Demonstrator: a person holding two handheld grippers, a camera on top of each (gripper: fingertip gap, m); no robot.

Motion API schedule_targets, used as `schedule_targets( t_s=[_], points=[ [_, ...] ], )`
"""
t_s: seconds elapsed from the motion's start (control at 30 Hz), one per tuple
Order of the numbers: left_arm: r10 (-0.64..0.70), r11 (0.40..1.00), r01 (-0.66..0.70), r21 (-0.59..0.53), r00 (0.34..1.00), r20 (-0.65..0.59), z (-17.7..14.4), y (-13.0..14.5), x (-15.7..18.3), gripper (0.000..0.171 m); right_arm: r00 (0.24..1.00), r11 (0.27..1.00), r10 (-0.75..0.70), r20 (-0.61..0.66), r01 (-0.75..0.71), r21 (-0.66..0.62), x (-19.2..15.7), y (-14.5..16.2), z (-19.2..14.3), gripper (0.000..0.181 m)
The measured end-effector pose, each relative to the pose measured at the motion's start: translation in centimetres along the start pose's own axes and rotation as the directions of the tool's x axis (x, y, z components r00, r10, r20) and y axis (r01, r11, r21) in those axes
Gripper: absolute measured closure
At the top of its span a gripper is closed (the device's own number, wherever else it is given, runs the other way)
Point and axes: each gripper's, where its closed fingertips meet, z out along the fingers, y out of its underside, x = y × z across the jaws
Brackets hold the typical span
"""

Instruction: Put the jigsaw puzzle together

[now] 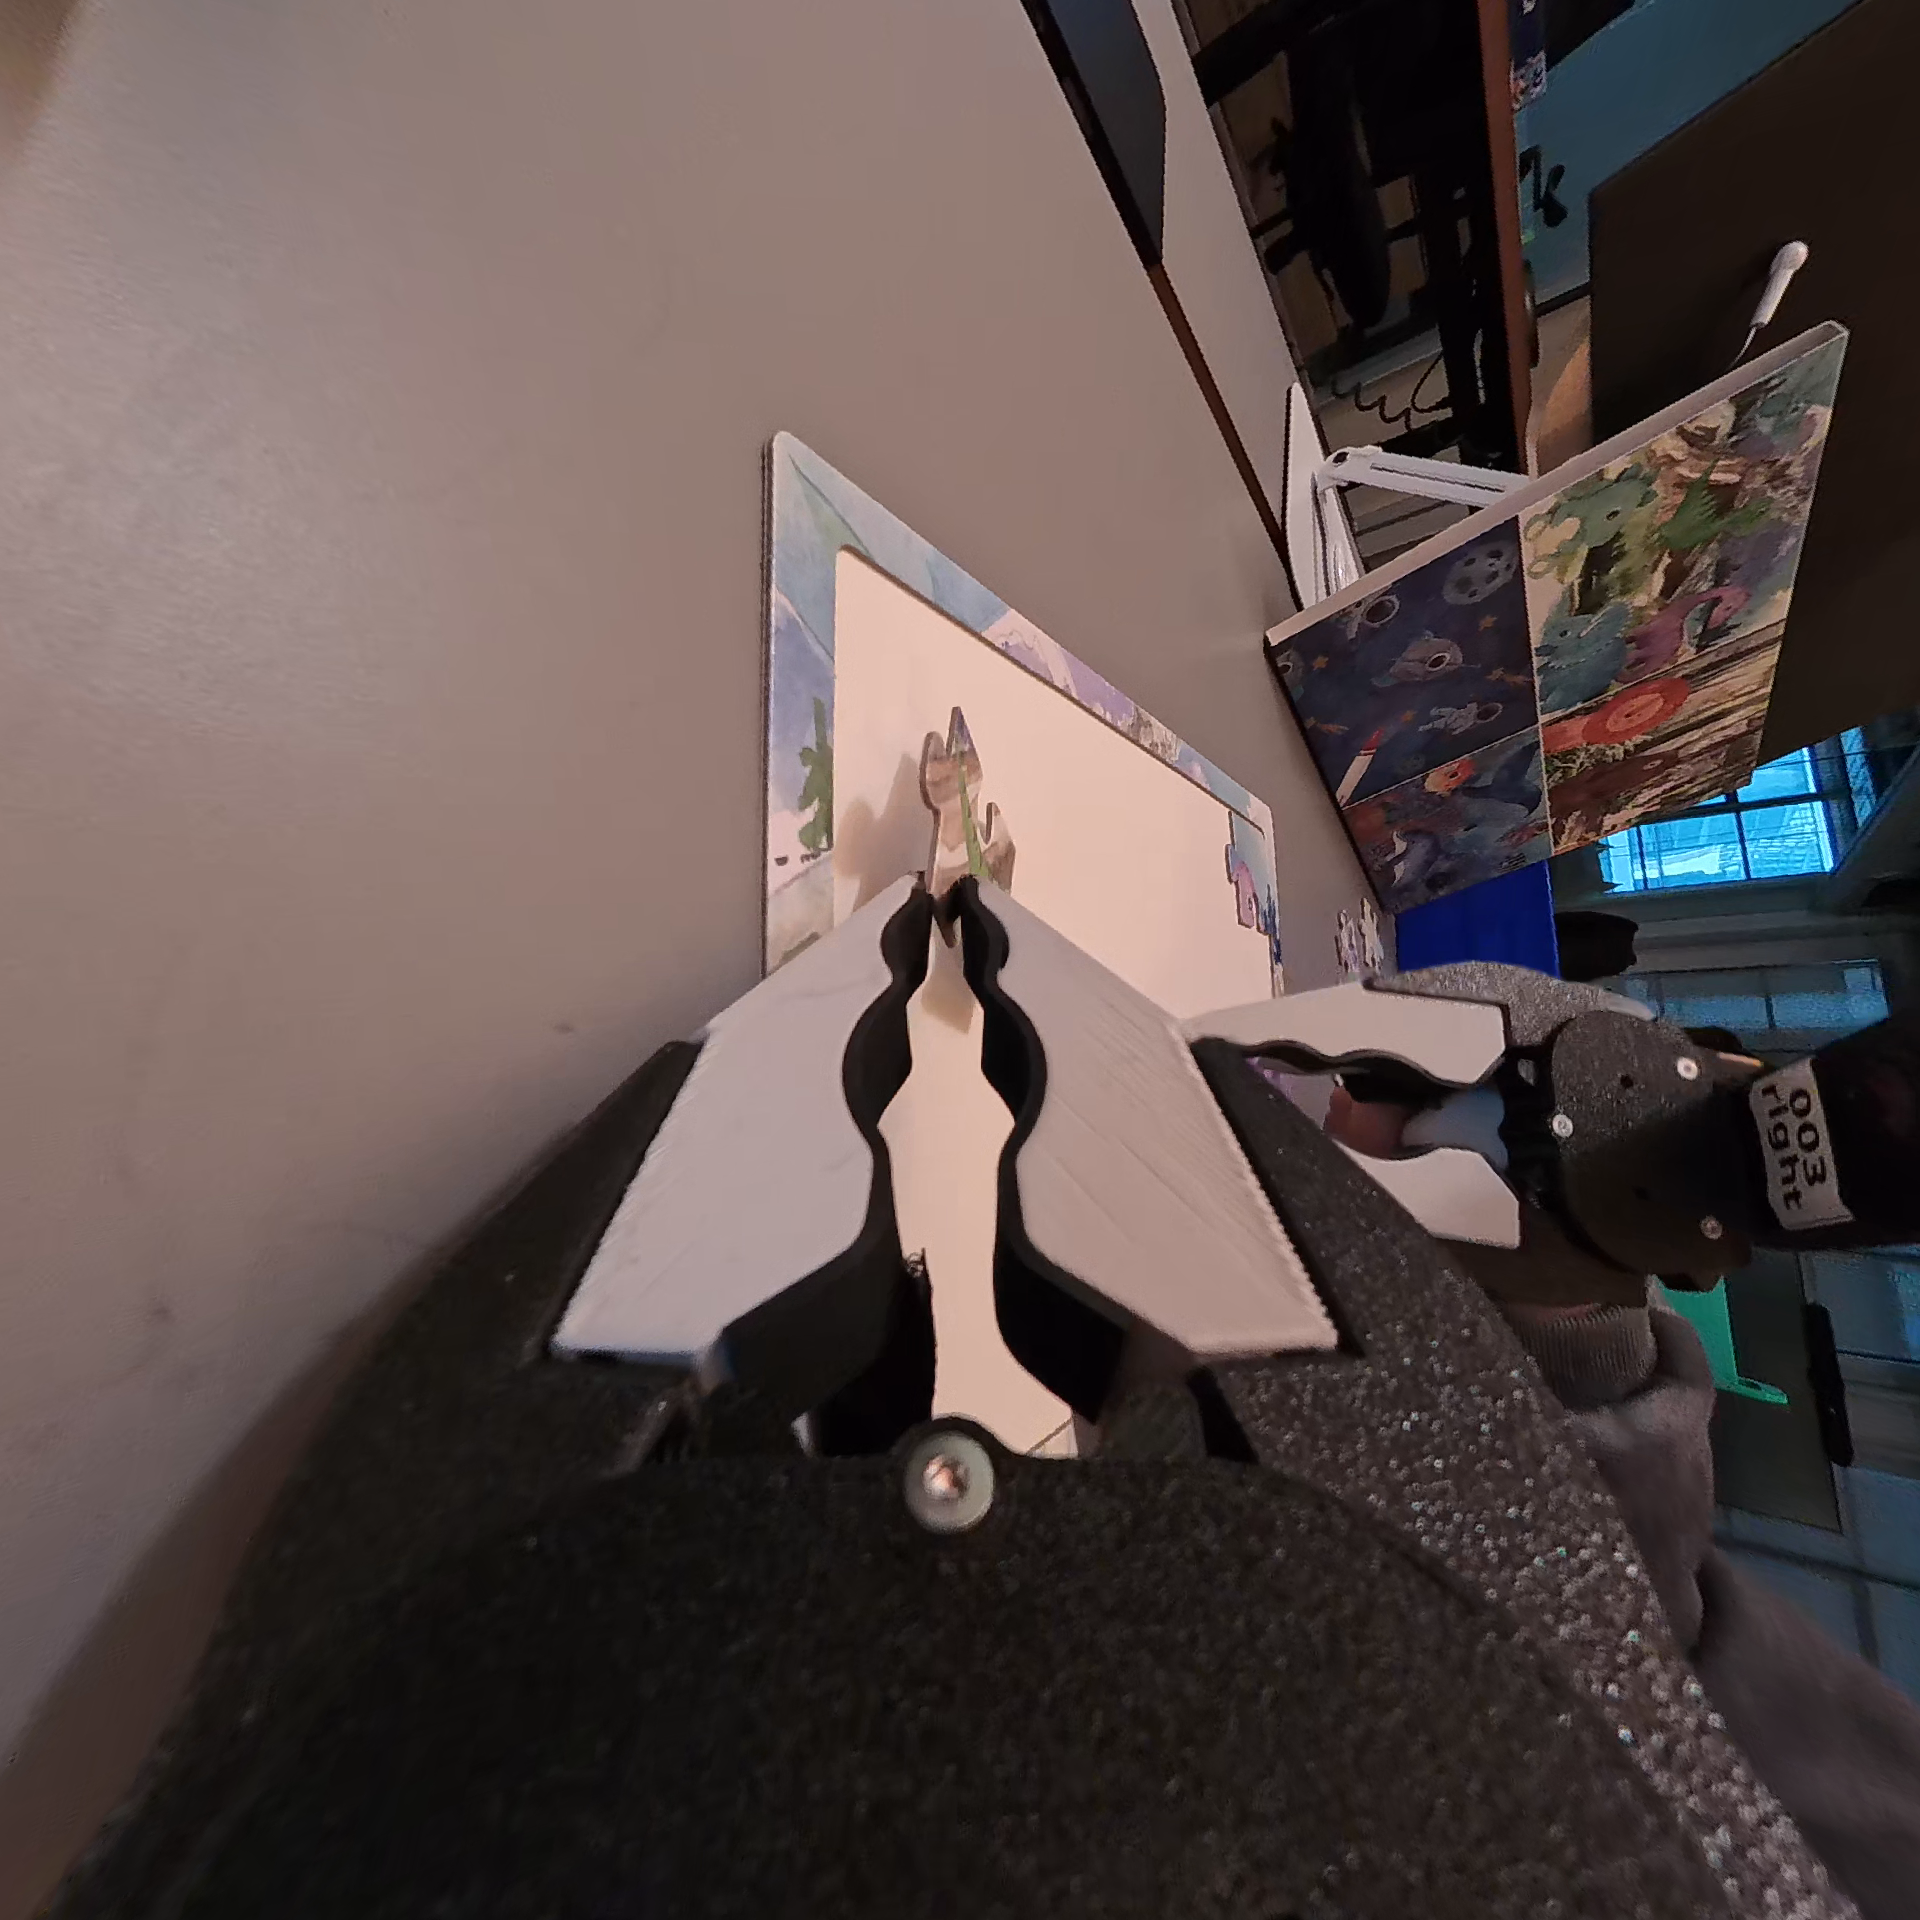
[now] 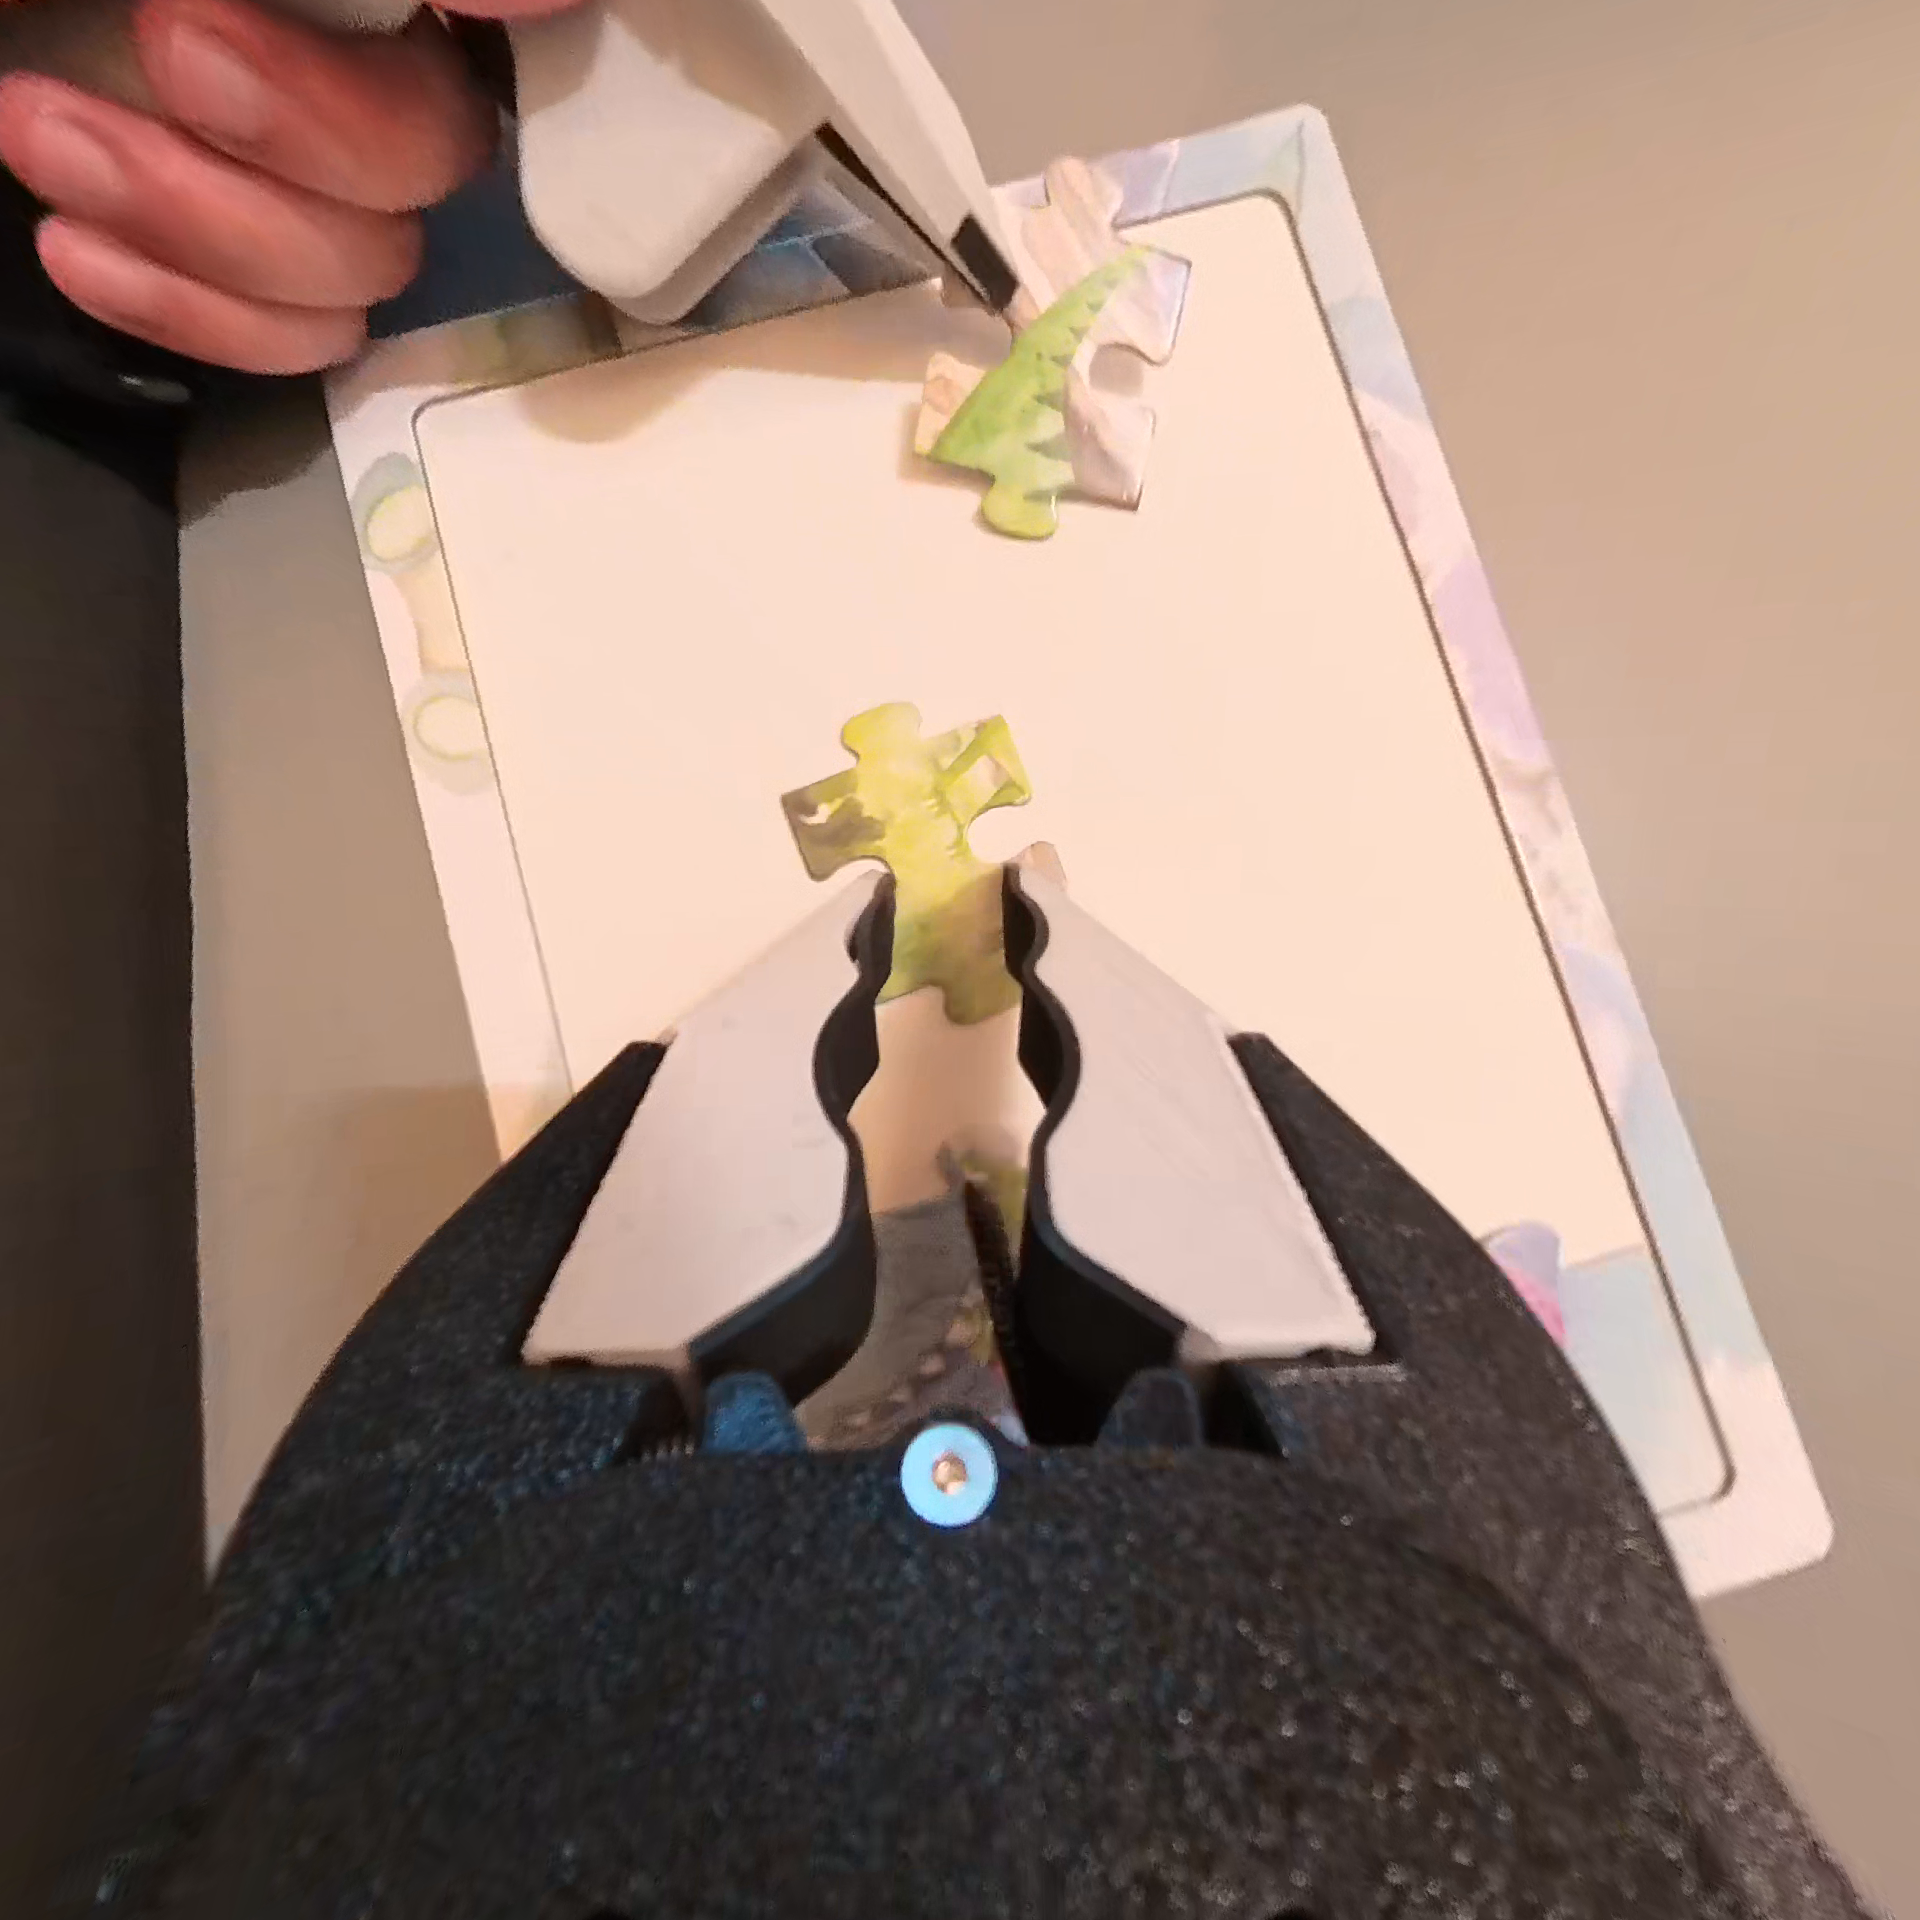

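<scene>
The puzzle tray (image 2: 1455,499) lies flat on the grey table, its white well nearly bare; it also shows in the left wrist view (image 1: 800,582). My left gripper (image 1: 943,906) is shut on a piece with a green tree (image 1: 940,790), held by its edge and tilted over the tray's far end. In the right wrist view this piece (image 2: 1049,416) hangs from the left gripper (image 2: 982,281), low over the well. My right gripper (image 2: 943,883) is closed on the sides of a yellow-green piece (image 2: 914,800) over the tray's middle. The right gripper (image 1: 1278,1055) appears beside the left one.
One pink-and-blue piece (image 2: 1538,1278) sits fitted in a tray corner. A picture-covered puzzle box (image 1: 1558,665) stands propped beyond the tray, with loose pieces (image 1: 1361,930) next to it. A hand (image 2: 208,177) holds the left gripper. The table edge (image 1: 1195,312) runs behind. The tips of one gripper are about 11 cm away from the tips of the other.
</scene>
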Motion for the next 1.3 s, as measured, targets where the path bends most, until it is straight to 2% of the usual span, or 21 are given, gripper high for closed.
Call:
schedule_targets(
  t_s=[0.1,0.2,0.3,0.43,0.63,0.7,0.77,0.87,0.93,1.0,1.07,1.13,1.2,1.3],
  points=[
    [-0.014,1.000,0.014,0.023,1.000,-0.018,-0.3,-0.1,0.8,0.169,0.998,0.998,0.055,-0.037,-0.055,0.006,-0.2,0.2,-0.2,0.161],
    [-0.064,0.983,0.063,0.171,0.998,0.002,-1.4,-1.0,1.4,0.170,0.992,0.991,0.129,0.001,-0.129,0.020,-1.5,-0.5,0.2,0.158],
    [-0.100,0.974,0.102,0.201,0.995,-0.018,-1.4,-0.7,2.1,0.170,0.985,0.985,0.170,-0.026,-0.170,0.020,-1.8,-0.8,0.4,0.161],
    [-0.136,0.973,0.139,0.186,0.990,-0.030,-0.5,-0.3,2.2,0.170,0.985,0.984,0.170,0.025,-0.171,0.056,-2.9,-1.5,0.1,0.158],
    [-0.207,0.973,0.212,0.096,0.977,-0.052,0.6,1.6,2.9,0.167,0.981,0.976,0.193,0.015,-0.193,0.098,-1.8,-1.0,-0.7,0.158],
    [-0.192,0.974,0.193,0.117,0.981,-0.015,-0.1,1.4,2.7,0.151,0.979,0.974,0.202,0.008,-0.201,0.101,-1.4,-0.6,-1.0,0.158],
    [-0.157,0.984,0.152,0.091,0.987,0.043,-0.8,1.8,2.5,0.137,0.980,0.975,0.197,-0.019,-0.194,0.105,-0.7,-0.2,-1.7,0.158],
    [-0.101,0.992,0.095,0.080,0.992,0.072,-2.5,2.4,2.7,0.132,0.979,0.975,0.195,-0.057,-0.187,0.124,0.7,0.3,-3.4,0.158],
    [-0.028,0.997,0.020,0.080,0.994,0.104,-3.9,2.6,2.8,0.132,0.972,0.970,0.208,-0.108,-0.191,0.147,2.5,0.9,-5.2,0.158],
    [0.060,0.997,-0.064,0.053,0.995,0.079,-4.9,3.2,3.8,0.133,0.953,0.956,0.258,-0.159,-0.228,0.186,4.9,1.7,-7.7,0.158],
    [0.149,0.988,-0.151,0.023,0.986,0.070,-5.5,3.9,4.6,0.133,0.923,0.926,0.324,-0.210,-0.264,0.268,7.2,2.2,-11.5,0.157],
    [0.269,0.962,-0.272,0.017,0.959,0.088,-5.9,4.1,5.4,0.133,0.886,0.881,0.393,-0.248,-0.285,0.379,8.8,2.9,-16.8,0.157],
    [0.395,0.917,-0.399,0.007,0.911,0.122,-5.8,4.2,6.3,0.133,0.837,0.849,0.451,-0.308,-0.297,0.437,9.8,5.5,-22.4,0.156],
    [0.535,0.842,-0.539,-0.015,0.833,0.144,-4.9,4.4,8.2,0.133,0.756,0.802,0.542,-0.368,-0.334,0.495,9.7,11.4,-29.9,0.158]
  ],
)
